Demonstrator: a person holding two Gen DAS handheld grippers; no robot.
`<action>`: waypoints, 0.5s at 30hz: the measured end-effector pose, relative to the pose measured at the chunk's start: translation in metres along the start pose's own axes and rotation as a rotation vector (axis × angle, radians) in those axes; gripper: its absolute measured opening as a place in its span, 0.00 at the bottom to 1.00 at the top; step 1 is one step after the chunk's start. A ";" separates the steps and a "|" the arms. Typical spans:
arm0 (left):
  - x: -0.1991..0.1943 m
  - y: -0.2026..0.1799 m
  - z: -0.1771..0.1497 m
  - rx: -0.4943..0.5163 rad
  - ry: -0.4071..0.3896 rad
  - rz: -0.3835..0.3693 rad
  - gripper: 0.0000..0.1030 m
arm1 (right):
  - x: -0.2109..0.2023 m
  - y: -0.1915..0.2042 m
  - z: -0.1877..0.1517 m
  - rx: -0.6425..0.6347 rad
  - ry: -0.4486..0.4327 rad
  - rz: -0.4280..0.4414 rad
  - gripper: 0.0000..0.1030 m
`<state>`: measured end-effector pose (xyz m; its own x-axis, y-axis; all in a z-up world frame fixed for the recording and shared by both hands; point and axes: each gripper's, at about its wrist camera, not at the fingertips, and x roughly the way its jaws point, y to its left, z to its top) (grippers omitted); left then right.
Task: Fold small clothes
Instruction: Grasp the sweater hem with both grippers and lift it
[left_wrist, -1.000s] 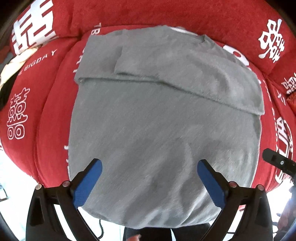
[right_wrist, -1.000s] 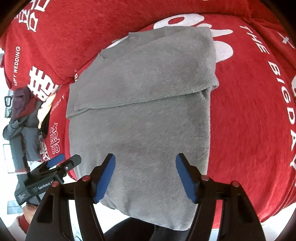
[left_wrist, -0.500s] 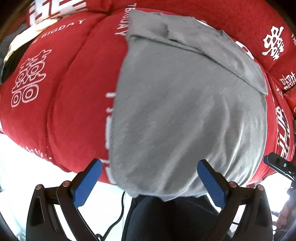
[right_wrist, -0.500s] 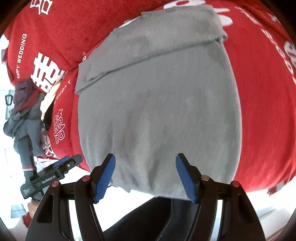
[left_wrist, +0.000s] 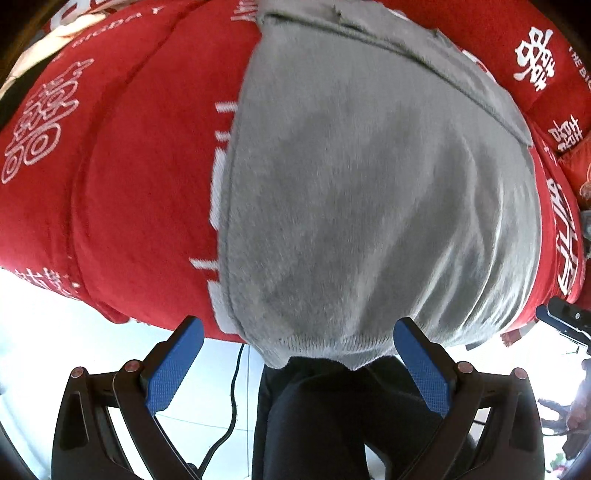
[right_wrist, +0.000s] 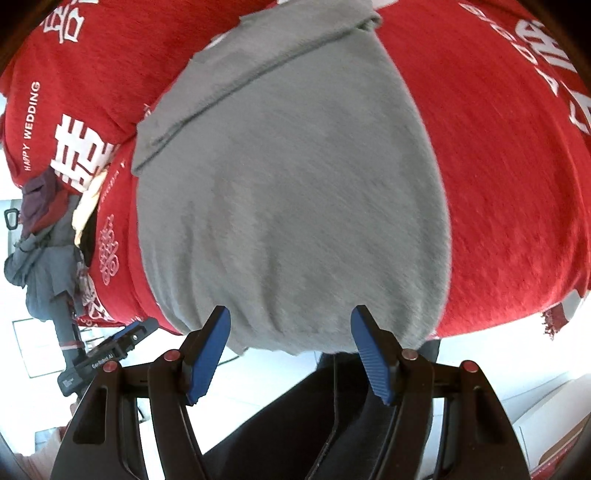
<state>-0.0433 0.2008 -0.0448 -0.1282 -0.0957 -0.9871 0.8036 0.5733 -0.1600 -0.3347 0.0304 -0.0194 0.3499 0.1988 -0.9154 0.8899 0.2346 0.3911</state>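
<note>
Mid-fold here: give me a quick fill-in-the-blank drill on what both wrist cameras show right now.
1. The garment being folded is ____ in colour.
2. It lies on a ____ cover with white print.
3. The right claw has its blue pads standing ____, with nothing gripped.
4. The garment's near hem hangs over the cover's ____.

Missing words: grey; red; open; edge

We see a plush red cover printed with white characters and lettering (left_wrist: 122, 177), spread over a rounded surface. At its left end in the right wrist view lies a heap of grey, purple and cream clothing (right_wrist: 48, 236). Below the cover's edge, a pale tiled floor (left_wrist: 48, 332) carries a thin black cable (left_wrist: 233, 398).
</note>
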 end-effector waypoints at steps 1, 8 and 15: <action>0.004 0.000 -0.003 -0.002 0.002 -0.004 1.00 | 0.002 -0.004 -0.001 0.000 0.010 -0.008 0.69; 0.026 -0.001 -0.018 -0.033 0.021 -0.012 1.00 | 0.025 -0.048 -0.011 -0.003 0.082 -0.036 0.69; 0.043 0.016 -0.025 -0.020 0.044 -0.047 1.00 | 0.048 -0.080 -0.016 -0.033 0.125 -0.016 0.69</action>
<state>-0.0508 0.2259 -0.0899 -0.1914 -0.0870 -0.9776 0.7842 0.5854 -0.2056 -0.3938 0.0363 -0.0932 0.2946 0.3114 -0.9034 0.8844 0.2694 0.3813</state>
